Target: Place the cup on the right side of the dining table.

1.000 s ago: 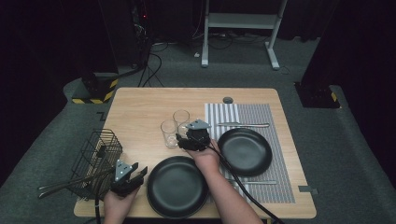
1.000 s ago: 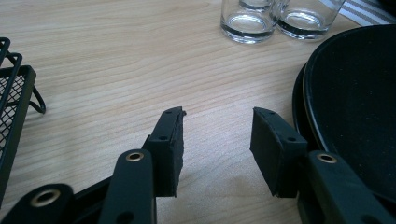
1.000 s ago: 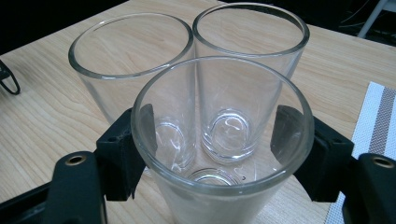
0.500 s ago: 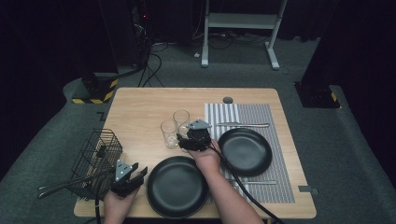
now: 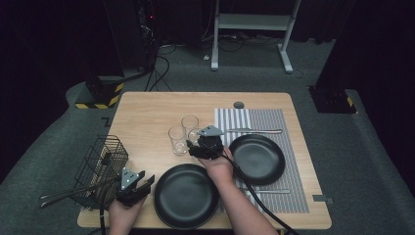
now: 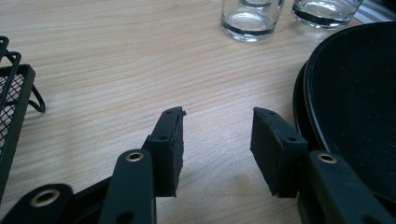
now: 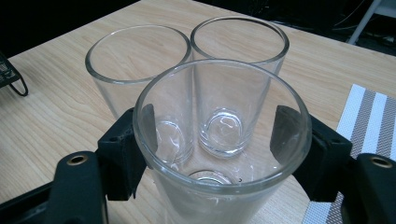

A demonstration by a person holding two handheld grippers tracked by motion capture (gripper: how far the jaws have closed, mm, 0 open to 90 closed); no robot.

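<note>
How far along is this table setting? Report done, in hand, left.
Done: one black plate and cutlery sit on the striped placemat. In hand: the right gripper clamps a drinking glass beside two other glasses. Left: the second black plate is on bare wood, utensils lie in the wire basket, the left gripper open and empty.

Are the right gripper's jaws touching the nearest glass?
Touching. The right gripper view shows the right gripper with both black pads pressed on opposite sides of the nearest glass.

Dim room w/ black surrounds, grey carpet floor (image 5: 372,161), light wooden rectangular table (image 5: 147,110) lit from above, white metal desk frame (image 5: 250,29) at back, black cables (image 5: 161,58) on floor, yellow-black striped base (image 5: 100,95) nr table's far left corner
</note>
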